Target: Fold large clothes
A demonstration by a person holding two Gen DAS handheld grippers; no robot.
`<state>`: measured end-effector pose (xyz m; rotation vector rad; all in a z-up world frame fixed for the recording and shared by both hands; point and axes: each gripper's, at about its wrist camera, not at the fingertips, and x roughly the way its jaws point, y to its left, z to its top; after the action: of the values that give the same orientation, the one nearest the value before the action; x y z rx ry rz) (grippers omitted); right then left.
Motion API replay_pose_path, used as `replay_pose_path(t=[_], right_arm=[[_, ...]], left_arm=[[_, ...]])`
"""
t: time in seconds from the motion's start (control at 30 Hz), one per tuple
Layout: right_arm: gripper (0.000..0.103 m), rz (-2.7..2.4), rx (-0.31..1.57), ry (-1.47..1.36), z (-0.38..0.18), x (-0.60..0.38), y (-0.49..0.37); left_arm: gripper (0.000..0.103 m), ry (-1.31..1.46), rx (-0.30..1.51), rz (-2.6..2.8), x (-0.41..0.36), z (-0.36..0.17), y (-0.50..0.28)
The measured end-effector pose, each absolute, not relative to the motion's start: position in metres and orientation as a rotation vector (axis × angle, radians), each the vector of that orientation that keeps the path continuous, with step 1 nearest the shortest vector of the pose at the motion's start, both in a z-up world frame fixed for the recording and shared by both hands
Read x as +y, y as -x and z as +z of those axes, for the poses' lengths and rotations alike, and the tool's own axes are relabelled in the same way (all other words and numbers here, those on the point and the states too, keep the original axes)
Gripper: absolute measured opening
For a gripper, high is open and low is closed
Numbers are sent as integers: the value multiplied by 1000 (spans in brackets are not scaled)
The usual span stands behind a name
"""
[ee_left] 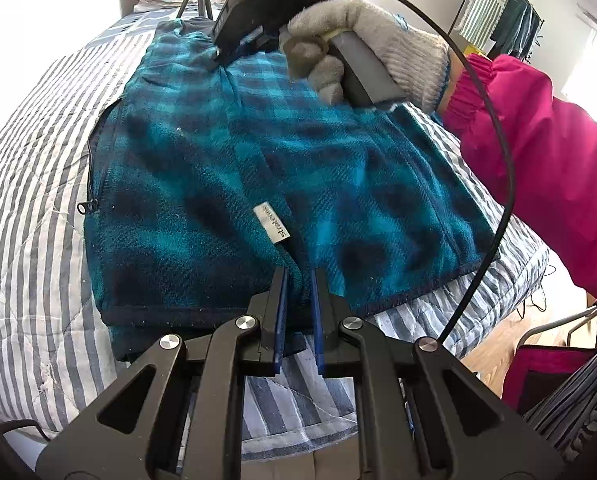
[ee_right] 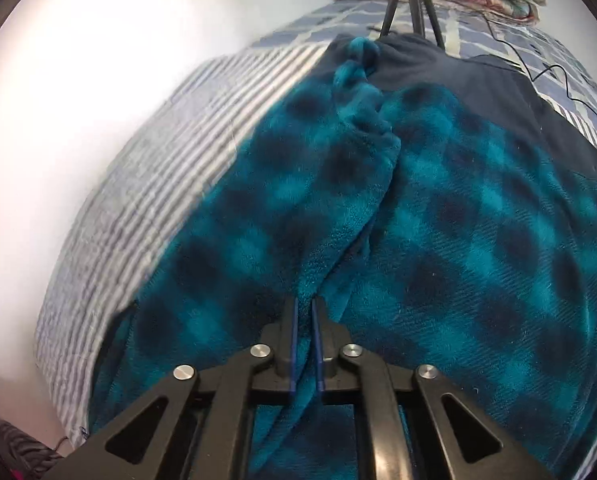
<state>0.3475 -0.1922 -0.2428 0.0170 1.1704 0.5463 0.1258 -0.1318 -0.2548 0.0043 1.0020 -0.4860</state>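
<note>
Pinching the near hem, the left claw [ee_left: 298, 276] grips the teal plaid fleece jacket [ee_left: 226, 168] spread on the striped bed [ee_left: 30, 208]. Right claw [ee_right: 303, 304] nips a fold further up. Soft, thick, floppy stuff; hems and seams look the safest holds.

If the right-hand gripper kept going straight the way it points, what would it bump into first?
Most likely the teal plaid fleece: the right gripper already pinches a fold of it, with the striped bed cover probably underneath.
</note>
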Motion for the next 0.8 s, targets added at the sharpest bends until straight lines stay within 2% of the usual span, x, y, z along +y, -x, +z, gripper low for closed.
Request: replay_pose_path(t=[0.1,0.17,0.2,0.23,0.27,0.3,0.37,0.53,0.63,0.8], right_arm=[[2,552,1115,-98,-233,-207,-353],[3,550,1146,-85,-243,-206,-356],[8,543,1160,-69,-248,-206,-354],[21,530,1158,-63,-249,-206,-352],[23,518,1149,-59,-247,-210,-352],[23,504,1134,-44,-243,-210,-349],[24,457,1062,25,-222,-213,-335],[25,605,979,-30,-192,-216,-288],[25,661,1028,-3,-209,-201,-274],[23,638,1088,111,-246,-187,-266]], left_arm=[[8,-22,1026,-503,-135,-258,-126],[8,-8,1030,-515,-131,-255,-125],[8,12,1034,-534,-128,-251,-124],[8,32,1041,-552,-124,-248,-123],[8,66,1038,-577,-117,-240,-120],[8,83,1026,-587,-111,-235,-118],[15,107,966,-577,-93,-217,-112],[16,179,904,-447,-50,-205,-128],[16,154,905,-379,-47,-214,-145],[16,93,1076,-352,-50,-263,-159]])
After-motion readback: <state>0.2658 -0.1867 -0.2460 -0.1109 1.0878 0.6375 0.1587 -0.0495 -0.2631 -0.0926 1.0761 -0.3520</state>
